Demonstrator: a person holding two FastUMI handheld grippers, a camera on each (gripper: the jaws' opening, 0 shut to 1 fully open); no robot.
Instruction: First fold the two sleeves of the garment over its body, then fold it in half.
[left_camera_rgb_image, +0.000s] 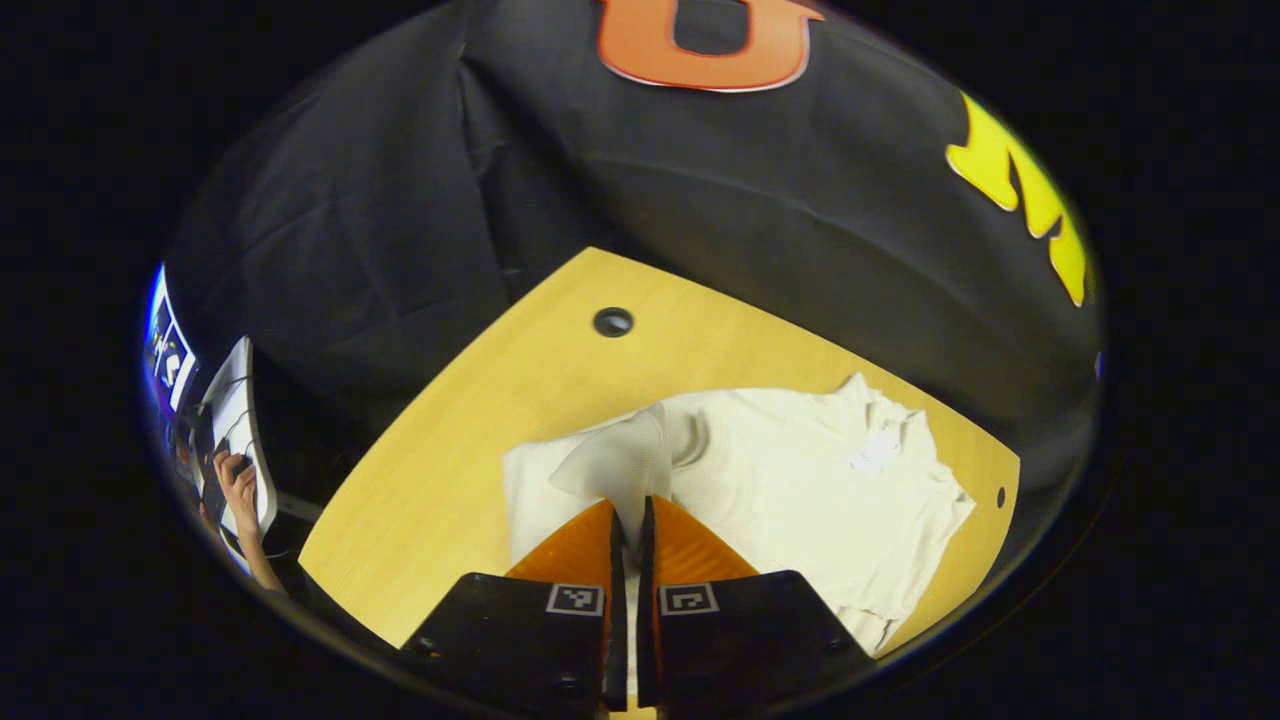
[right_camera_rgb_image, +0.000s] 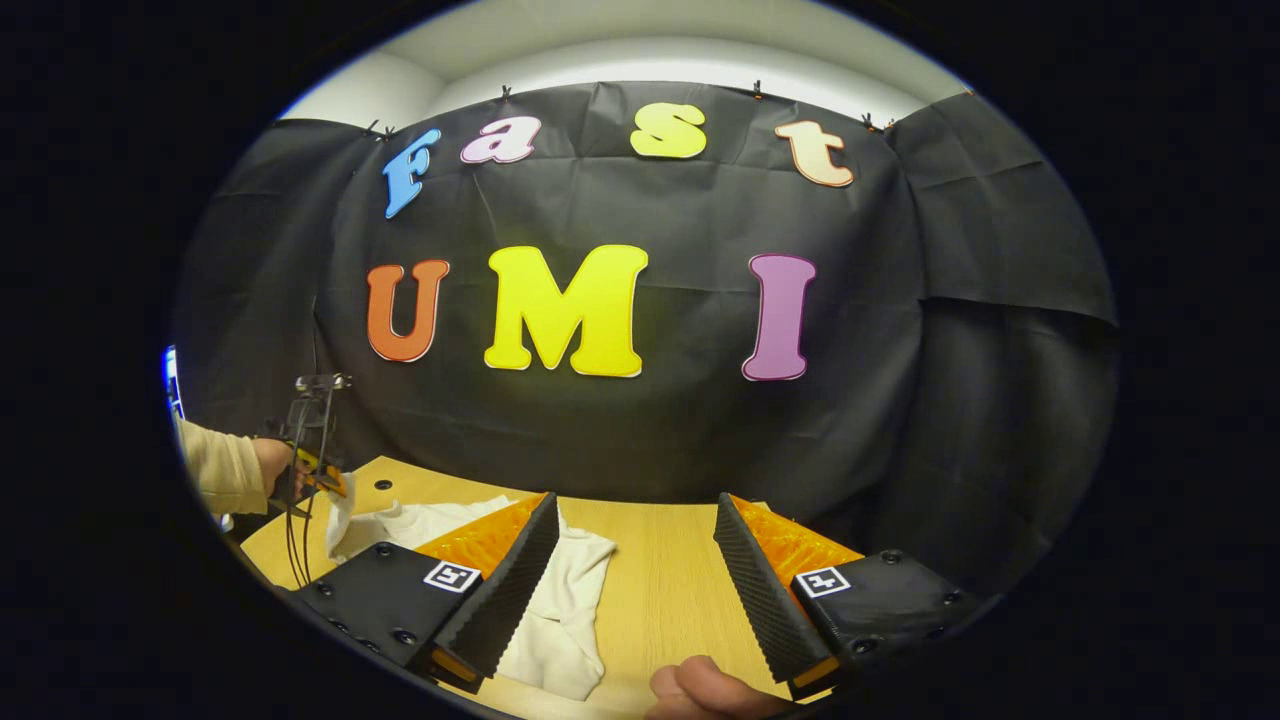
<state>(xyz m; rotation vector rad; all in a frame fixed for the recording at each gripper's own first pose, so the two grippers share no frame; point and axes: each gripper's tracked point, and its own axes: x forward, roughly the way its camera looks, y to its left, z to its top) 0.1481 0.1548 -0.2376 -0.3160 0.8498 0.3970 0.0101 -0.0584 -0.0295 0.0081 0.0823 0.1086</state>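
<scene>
The left gripper is closed on 1 sleeve of the white T-shirt, lifted above the wooden table; the shirt body lies ahead and to its right, so the fold probably goes that way. The right gripper hangs wide, holding nothing, with the shirt at its left finger.

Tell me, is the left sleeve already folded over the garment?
Not yet: the left gripper holds the sleeve lifted above the garment.

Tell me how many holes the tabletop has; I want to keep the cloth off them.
2 in the left gripper view: a large grommet hole beyond the white garment, a small hole near the table's right corner. The garment may hide others.
</scene>
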